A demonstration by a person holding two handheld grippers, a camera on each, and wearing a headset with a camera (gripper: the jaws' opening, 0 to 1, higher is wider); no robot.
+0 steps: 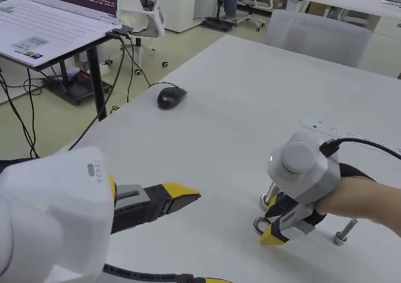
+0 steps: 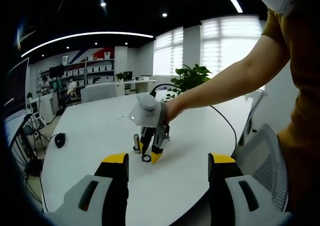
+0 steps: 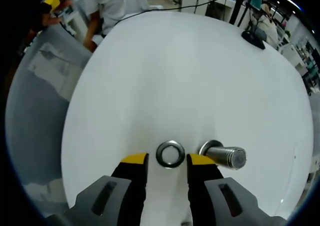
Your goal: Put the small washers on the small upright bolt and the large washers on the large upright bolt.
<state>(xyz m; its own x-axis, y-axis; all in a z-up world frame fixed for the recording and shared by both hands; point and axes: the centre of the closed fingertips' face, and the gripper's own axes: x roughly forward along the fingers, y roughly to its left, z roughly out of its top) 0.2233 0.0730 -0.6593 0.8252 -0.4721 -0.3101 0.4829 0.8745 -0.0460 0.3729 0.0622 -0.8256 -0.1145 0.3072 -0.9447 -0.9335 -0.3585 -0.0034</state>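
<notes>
In the head view the white table (image 1: 250, 108) runs from its slanted left edge, where a mouse (image 1: 171, 97) sits close to the rim, across a broad bare stretch to the right gripper (image 1: 274, 233); a laptop (image 1: 53, 17) stands on a separate desk beyond that edge, and a grey chair (image 1: 316, 36) is at the far side. A hand (image 1: 358, 198) holds the right gripper tipped down at the tabletop, its yellow tips just beside a washer (image 1: 259, 225) that lies flat; the large bolt (image 1: 270, 196) stands upright right behind it, and the small bolt (image 1: 344, 231) stands apart to the right, near the wrist. The left gripper (image 1: 182, 193) hovers low at the near left with bare table ahead of it.

In the left gripper view its own jaws are spread wide with nothing between them; past them the table is bare up to the right gripper (image 2: 154, 157), the washer (image 2: 145, 158) and the large bolt (image 2: 136, 142); the table's curved near edge passes on the right beside a chair (image 2: 265, 153).

In the right gripper view the jaws stand apart on either side of the washer (image 3: 170, 154), not closed on it; the large bolt (image 3: 226, 156) rises just to the right of it; beyond lies open tabletop up to the rounded far edge.
</notes>
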